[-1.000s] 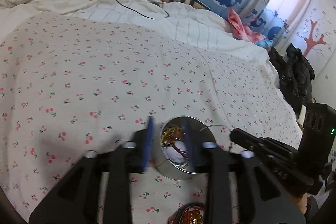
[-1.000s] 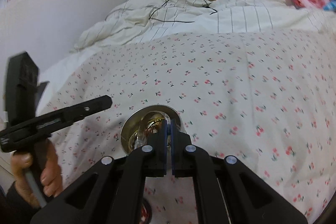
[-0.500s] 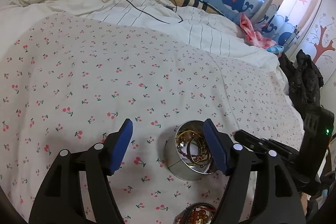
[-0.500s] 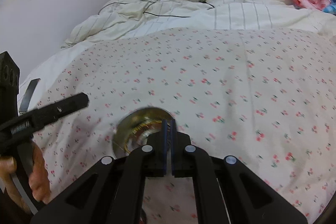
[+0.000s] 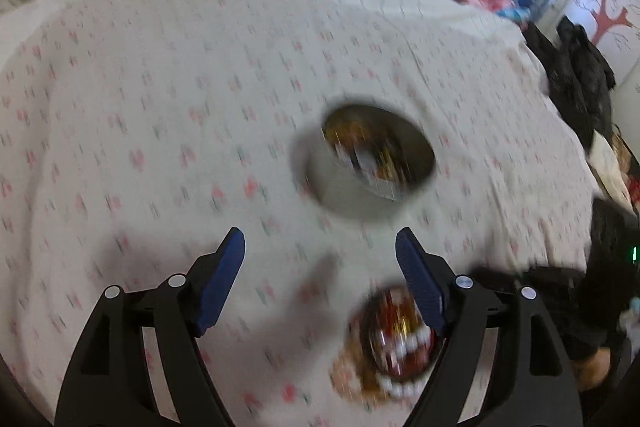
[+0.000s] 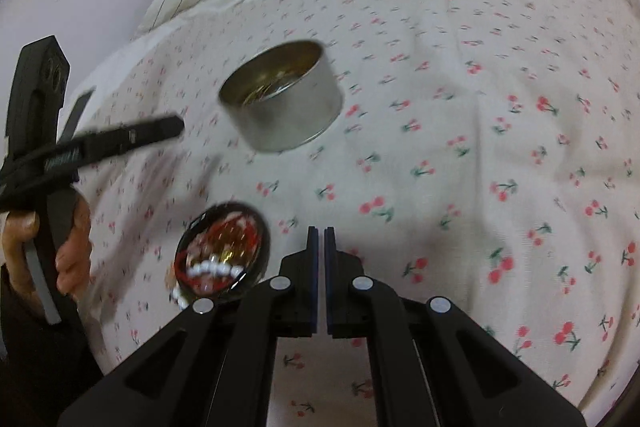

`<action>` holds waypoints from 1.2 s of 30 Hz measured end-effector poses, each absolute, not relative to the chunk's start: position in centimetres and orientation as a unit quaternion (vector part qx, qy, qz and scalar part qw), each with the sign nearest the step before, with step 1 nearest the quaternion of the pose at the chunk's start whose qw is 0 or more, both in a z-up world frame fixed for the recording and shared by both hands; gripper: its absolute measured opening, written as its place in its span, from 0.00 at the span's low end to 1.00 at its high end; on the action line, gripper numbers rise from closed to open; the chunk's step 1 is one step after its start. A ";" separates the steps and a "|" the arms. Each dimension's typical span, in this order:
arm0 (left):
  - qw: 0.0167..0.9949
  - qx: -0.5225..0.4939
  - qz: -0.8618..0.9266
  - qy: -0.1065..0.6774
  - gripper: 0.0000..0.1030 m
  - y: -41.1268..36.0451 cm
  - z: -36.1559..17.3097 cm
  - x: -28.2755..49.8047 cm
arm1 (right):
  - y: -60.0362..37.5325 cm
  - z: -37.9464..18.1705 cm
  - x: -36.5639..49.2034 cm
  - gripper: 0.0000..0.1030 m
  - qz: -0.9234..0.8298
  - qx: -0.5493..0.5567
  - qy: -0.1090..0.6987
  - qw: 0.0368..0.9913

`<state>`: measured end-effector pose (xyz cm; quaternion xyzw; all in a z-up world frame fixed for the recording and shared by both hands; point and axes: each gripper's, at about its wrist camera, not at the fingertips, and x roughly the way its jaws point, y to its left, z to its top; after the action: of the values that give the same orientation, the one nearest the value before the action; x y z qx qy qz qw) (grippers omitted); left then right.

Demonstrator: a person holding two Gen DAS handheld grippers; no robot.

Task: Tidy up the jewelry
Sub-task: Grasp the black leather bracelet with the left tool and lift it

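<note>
Right wrist view: right gripper (image 6: 319,233) is pinched together, holding nothing. Left gripper (image 5: 320,247) spreads wide near the round silver tin (image 6: 282,95), likely to reach the dark bead dish (image 6: 222,247).

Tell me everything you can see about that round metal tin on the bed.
The round metal tin is a shallow, lidless can of dull silver metal, standing upright on the cherry-print bedsheet. Inside lies a blurred tangle of gold-coloured jewelry. Nothing grips it: both grippers are apart from it, and the dark bowl of beads sits separately, nearer the cameras.
</note>
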<state>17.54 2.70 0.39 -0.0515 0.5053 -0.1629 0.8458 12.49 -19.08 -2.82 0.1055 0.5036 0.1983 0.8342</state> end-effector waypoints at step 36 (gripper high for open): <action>0.796 -0.133 -0.255 0.533 0.09 3.1 -1.0 15.7 | -18.9 -3.2 12.1 0.44 0.203 0.116 0.502 0.833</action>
<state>15.66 3.09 -0.96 -0.1326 0.5331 -0.2553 0.7956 12.06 -18.95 -3.18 0.1163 0.5015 0.2032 0.8329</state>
